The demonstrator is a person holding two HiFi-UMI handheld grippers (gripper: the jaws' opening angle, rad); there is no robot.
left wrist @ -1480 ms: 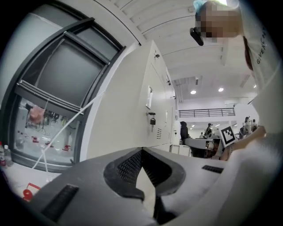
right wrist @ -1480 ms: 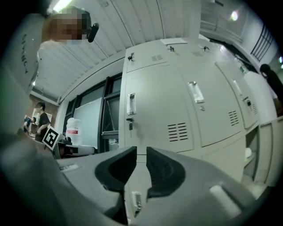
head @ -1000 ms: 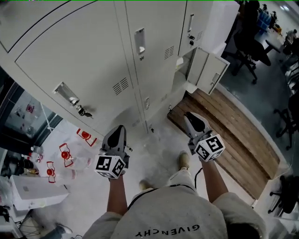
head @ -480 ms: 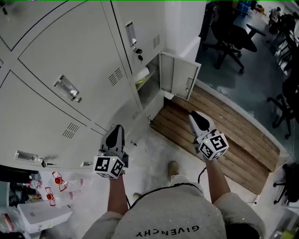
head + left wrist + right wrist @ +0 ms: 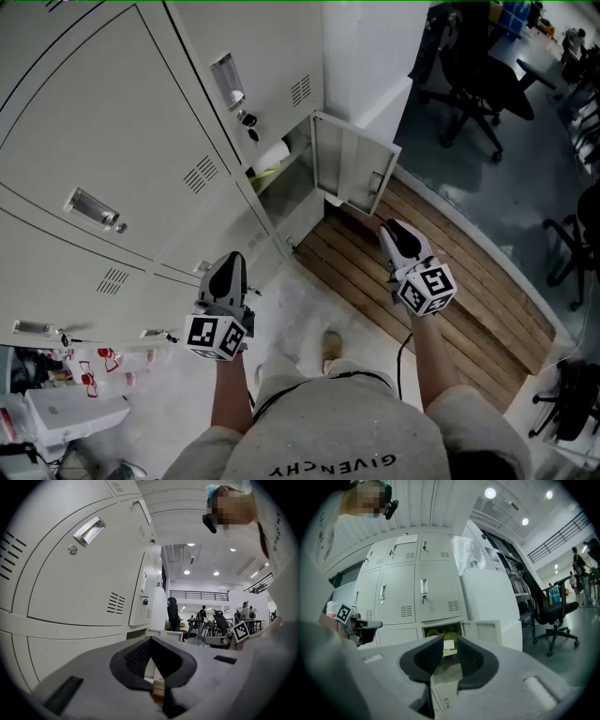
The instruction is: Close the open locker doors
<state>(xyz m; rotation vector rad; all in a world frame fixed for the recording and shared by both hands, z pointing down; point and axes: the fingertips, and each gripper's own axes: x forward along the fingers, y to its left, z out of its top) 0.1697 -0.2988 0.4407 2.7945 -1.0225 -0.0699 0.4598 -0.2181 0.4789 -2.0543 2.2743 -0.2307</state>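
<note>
Right gripper out front, pointing level. Its jaws have just been easing apart, so there's a narrow gap now w/ nothing in it, only locker showing thru. Left gripper is alongside, tips together, also empty.

Target is the open locker door, bottom row, last column of the locker bank, next to the white wall. It lies ahead of the right gripper and a touch to its left, still well apart. The left gripper is clearly farther off, w/ only closed doors beside it.

The door stands upright, swung out roughly square to the bank. Its hinge edge is at its compartment, free edge out over the wooden decking. Yellow stuff sits inside. Right hand's job, I'd say: reach the free edge & push it toward the bank.
</note>
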